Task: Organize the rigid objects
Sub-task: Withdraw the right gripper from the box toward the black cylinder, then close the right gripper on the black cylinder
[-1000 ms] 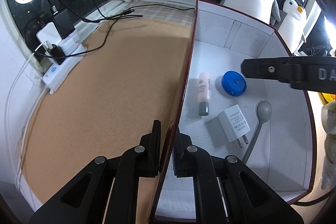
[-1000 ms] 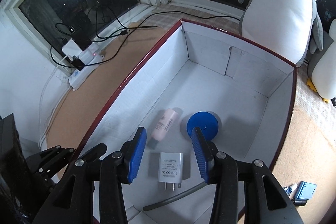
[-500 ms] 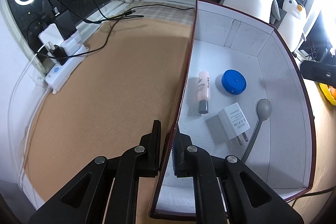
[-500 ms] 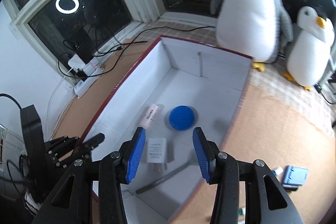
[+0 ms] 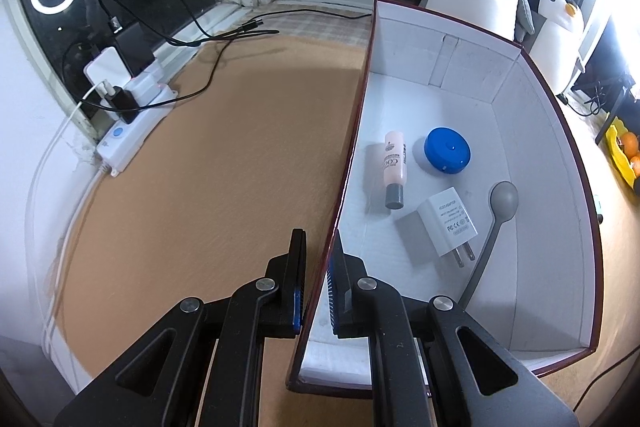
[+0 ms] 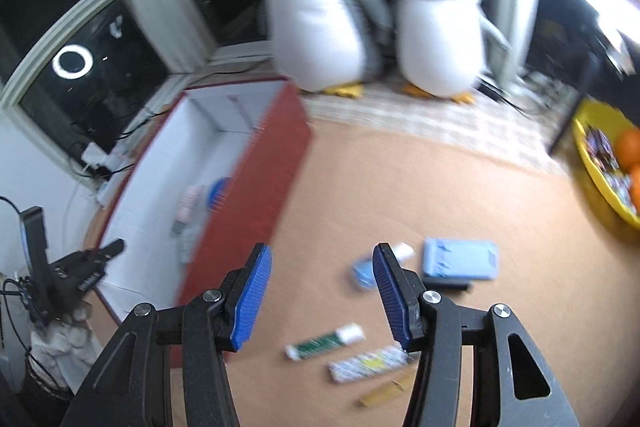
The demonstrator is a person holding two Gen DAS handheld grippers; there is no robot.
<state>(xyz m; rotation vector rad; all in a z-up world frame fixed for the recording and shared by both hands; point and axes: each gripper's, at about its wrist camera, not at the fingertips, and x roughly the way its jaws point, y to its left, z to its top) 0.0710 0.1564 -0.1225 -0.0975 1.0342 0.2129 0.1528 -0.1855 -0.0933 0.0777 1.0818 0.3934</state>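
Box: the cardboard box, dark red outside and white inside, stands open on the brown table.
Inside the box: a pink bottle with a grey cap lies near the left wall; a blue round lid is just beside it; a white charger lies in front of them; a grey spoon lies to the right of the charger.
Left gripper: clamped on the left wall of the box, one finger outside and one inside.
Right gripper: empty, its jaws are opening over the table.
Change: one second ago the right gripper was over the box; now it is to the right of it.
Things outside the box: a light blue case, a green tube, a white and yellow tube; the right view is blurred.
Yellow bowl: holds oranges, at the right edge.
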